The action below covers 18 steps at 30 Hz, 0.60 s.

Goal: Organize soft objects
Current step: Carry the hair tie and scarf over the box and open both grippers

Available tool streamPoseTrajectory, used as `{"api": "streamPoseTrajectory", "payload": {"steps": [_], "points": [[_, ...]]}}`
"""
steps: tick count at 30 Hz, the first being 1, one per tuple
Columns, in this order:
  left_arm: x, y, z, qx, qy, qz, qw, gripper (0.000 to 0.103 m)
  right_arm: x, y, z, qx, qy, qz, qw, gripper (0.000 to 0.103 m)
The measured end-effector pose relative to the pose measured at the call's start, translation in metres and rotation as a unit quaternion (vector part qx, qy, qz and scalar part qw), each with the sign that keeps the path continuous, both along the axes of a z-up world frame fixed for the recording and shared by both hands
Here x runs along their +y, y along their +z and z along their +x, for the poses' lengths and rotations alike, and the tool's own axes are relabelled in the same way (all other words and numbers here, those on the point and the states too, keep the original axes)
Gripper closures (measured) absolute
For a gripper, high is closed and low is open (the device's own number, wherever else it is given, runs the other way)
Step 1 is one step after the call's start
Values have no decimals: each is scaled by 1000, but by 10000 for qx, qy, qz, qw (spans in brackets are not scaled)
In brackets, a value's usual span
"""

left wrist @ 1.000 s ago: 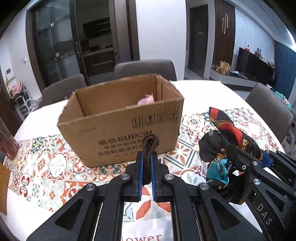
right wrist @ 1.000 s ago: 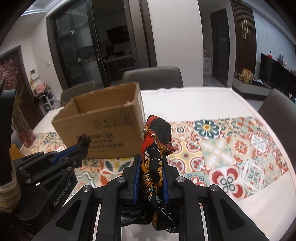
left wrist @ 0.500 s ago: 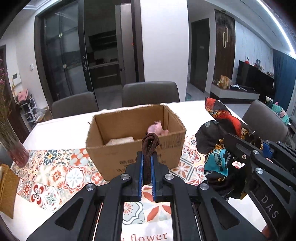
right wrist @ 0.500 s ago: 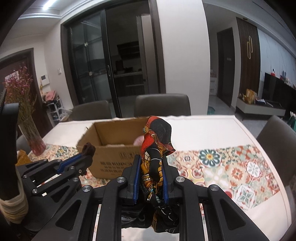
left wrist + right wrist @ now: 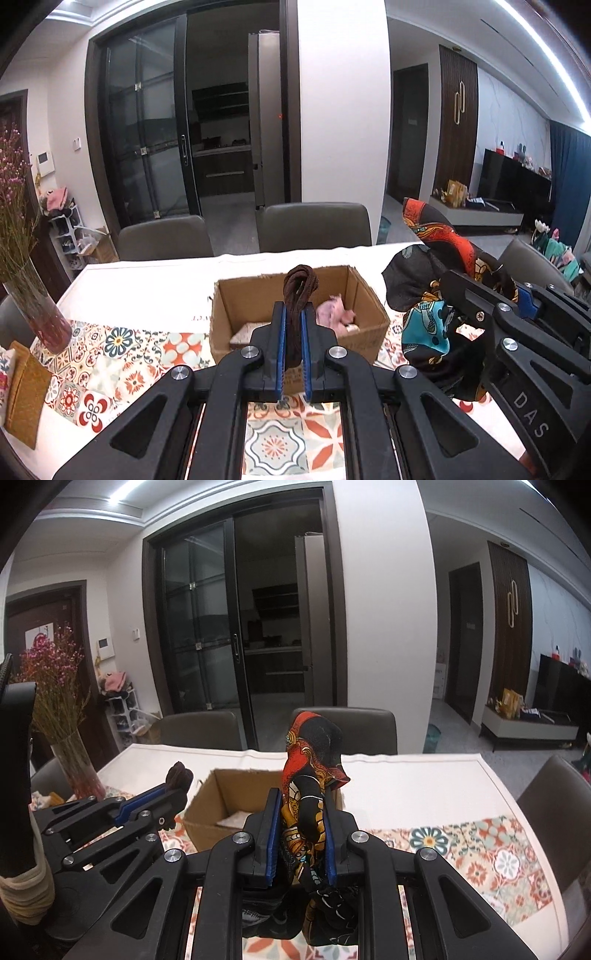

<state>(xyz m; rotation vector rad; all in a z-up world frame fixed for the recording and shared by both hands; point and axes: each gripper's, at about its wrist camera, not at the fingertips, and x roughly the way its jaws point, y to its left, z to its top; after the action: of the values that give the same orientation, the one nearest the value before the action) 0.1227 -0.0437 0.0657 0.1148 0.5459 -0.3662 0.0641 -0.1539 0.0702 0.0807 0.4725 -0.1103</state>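
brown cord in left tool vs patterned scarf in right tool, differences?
Colour: the cord is plain dark brown; the scarf is printed red, black, orange and teal.
Bulk: the cord is a thin looped bundle; the scarf is a fuller bunch hanging below its tool.
Shared: each is clamped in a shut tool, cord in the left, near the cardboard box.

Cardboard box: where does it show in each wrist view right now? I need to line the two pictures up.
Left wrist view: the cardboard box sits centre frame on the table, open top facing up, partly behind the left gripper.
Right wrist view: the box is left of centre, half hidden by the patterned scarf in the right gripper.
Shared landmark: the flower vase, left of the box.
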Motion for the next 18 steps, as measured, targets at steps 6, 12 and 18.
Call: {"api": "streamPoseTrajectory", "payload": {"steps": [6,12,18], "points": [[4,8,23,-16,32,-99,9999,94,3,9,24,-20,69,-75,9999,82],[2,10,46,-2,70,-146,9999,94,3,10,47,-8,105,-104,9999,82],[-3,8,66,29,86,-151,9998,94,0,10,69,23,119,-104,9999,82]]}}
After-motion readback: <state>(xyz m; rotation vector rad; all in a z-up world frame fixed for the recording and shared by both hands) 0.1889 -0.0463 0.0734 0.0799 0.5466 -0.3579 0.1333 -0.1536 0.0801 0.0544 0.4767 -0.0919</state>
